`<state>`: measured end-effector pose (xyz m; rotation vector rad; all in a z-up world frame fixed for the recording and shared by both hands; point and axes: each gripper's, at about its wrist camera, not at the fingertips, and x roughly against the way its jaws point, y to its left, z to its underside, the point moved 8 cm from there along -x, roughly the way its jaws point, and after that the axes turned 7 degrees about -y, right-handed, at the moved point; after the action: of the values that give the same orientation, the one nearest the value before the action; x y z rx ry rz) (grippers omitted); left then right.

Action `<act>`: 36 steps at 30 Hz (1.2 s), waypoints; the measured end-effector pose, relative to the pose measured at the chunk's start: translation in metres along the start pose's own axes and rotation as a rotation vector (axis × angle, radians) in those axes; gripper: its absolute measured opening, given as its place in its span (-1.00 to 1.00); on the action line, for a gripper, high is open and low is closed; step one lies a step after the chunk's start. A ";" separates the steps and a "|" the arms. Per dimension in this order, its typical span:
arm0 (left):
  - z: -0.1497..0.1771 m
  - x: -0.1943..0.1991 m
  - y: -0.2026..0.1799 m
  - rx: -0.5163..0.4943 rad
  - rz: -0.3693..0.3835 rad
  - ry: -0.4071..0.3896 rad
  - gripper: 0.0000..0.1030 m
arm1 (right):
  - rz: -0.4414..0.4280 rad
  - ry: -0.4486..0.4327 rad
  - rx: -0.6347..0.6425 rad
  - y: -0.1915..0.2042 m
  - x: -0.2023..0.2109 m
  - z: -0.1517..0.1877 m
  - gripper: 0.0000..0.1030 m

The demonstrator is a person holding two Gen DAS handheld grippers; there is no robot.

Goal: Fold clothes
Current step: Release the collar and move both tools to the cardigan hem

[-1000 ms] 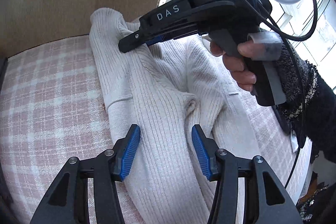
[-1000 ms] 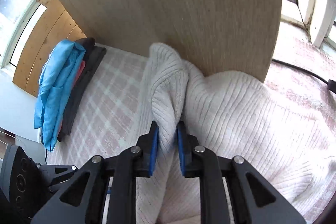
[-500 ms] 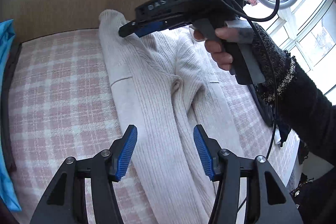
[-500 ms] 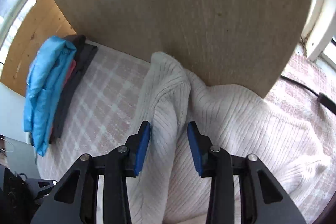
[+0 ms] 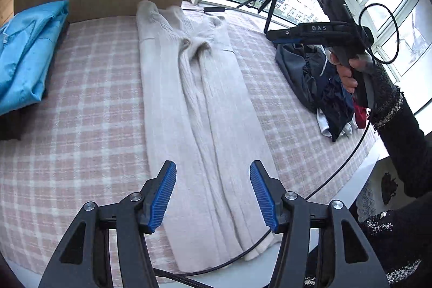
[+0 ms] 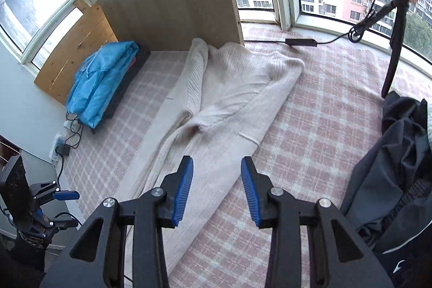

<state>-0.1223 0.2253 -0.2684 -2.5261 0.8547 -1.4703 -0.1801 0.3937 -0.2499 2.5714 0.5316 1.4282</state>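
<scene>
Both tools (image 5: 213, 192) (image 6: 217, 188) gape over the cream sweater (image 5: 194, 104), between blue bundle (image 5: 24, 53) and dark clothes (image 5: 318, 82).

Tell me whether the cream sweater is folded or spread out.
Partly folded: the cream sweater lies as a long narrow strip, sides and sleeves turned onto its middle, not yet folded lengthwise.

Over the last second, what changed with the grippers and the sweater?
The right gripper, shut on a fold of the cream sweater near its collar a second ago, opened, let go and pulled back; it now hangs open above the sweater. The left gripper stayed open throughout and also backed away toward the hem. The sweater stays folded lengthwise on the checked blanket, the blue garment stays at the side.
</scene>
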 end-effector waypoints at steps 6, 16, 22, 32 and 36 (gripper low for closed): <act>0.036 -0.037 -0.016 0.022 -0.177 0.040 0.04 | -0.072 0.017 0.056 0.000 -0.030 0.008 -0.29; 0.052 -0.049 -0.007 0.128 -0.372 0.024 0.05 | -0.108 0.228 0.358 0.051 -0.106 0.003 -0.29; 0.055 -0.049 -0.004 0.151 -0.371 0.009 0.01 | -0.180 0.157 0.499 0.060 -0.096 -0.013 -0.28; 0.052 -0.045 -0.005 0.207 -0.371 0.039 -0.19 | -0.233 0.286 0.915 0.049 -0.110 -0.016 -0.06; 0.054 -0.041 -0.007 0.221 -0.380 0.044 -0.32 | -0.282 0.316 0.743 0.056 -0.103 -0.009 -0.04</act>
<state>-0.0901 0.2413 -0.3265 -2.5888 0.2007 -1.6182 -0.2243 0.3030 -0.3099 2.5746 1.6737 1.7769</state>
